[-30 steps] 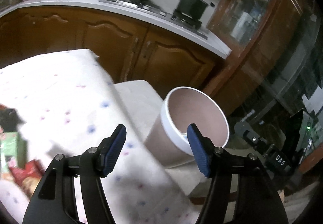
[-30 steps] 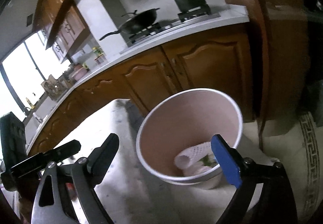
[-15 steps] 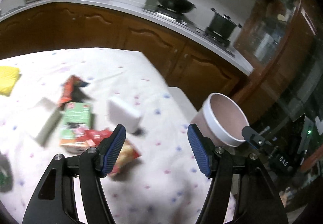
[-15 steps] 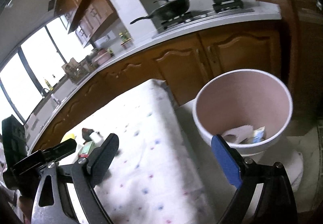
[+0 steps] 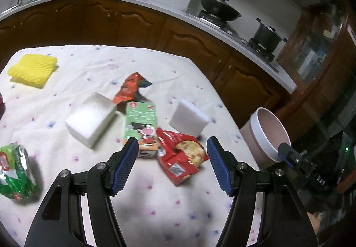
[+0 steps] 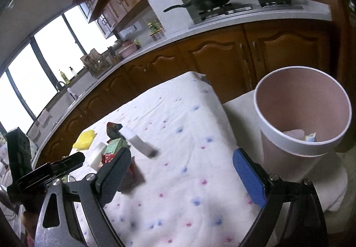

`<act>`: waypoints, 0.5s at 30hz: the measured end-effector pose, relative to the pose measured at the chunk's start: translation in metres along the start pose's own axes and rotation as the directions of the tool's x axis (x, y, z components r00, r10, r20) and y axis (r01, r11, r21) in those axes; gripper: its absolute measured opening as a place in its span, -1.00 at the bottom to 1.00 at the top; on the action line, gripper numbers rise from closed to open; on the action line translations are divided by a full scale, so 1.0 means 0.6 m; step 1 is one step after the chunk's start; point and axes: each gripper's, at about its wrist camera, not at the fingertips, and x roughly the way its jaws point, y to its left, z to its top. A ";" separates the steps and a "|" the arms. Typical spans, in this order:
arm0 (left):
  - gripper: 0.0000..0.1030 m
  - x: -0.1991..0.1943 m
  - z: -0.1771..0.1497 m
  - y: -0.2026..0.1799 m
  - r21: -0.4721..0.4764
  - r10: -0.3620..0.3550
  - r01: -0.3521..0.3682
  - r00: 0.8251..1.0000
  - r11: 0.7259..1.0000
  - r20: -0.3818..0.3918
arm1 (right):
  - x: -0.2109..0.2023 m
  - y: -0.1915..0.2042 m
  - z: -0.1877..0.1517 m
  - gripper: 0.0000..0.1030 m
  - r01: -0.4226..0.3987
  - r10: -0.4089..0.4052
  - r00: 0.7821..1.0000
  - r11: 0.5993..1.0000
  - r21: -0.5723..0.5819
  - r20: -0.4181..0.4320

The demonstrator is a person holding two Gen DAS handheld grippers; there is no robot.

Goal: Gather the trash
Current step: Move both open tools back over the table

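— While the left hand-held gripper (image 5: pixel 170 163) hangs over the dotted surface (image 5: pixel 73 64), are its jaws on anything?
— No, they stand apart and empty, just above the red snack wrapper (image 5: pixel 181 154) and the green carton (image 5: pixel 141 125).
— And the right hand-held gripper (image 6: pixel 181 172)?
— Released too, nothing between its pads.
— Where's the bin (image 6: pixel 298 122)?
— Off the surface's right edge, on a white pad, some scraps already inside.

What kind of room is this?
A home kitchen, most likely: a black wok and a dark lidded pot sit on a gas stove, above brown wooden cabinets under a white countertop.
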 end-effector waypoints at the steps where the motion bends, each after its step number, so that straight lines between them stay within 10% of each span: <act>1: 0.26 -0.002 0.001 0.005 -0.005 0.005 -0.005 1.000 1.000 0.003 | 0.002 0.004 0.000 0.82 -0.004 0.004 1.000 1.000 -0.006 -0.003; 15: 0.26 0.005 0.020 0.059 -0.045 0.048 -0.049 0.999 0.998 -0.021 | 0.036 0.059 0.006 0.82 -0.038 0.036 0.999 0.995 -0.088 -0.024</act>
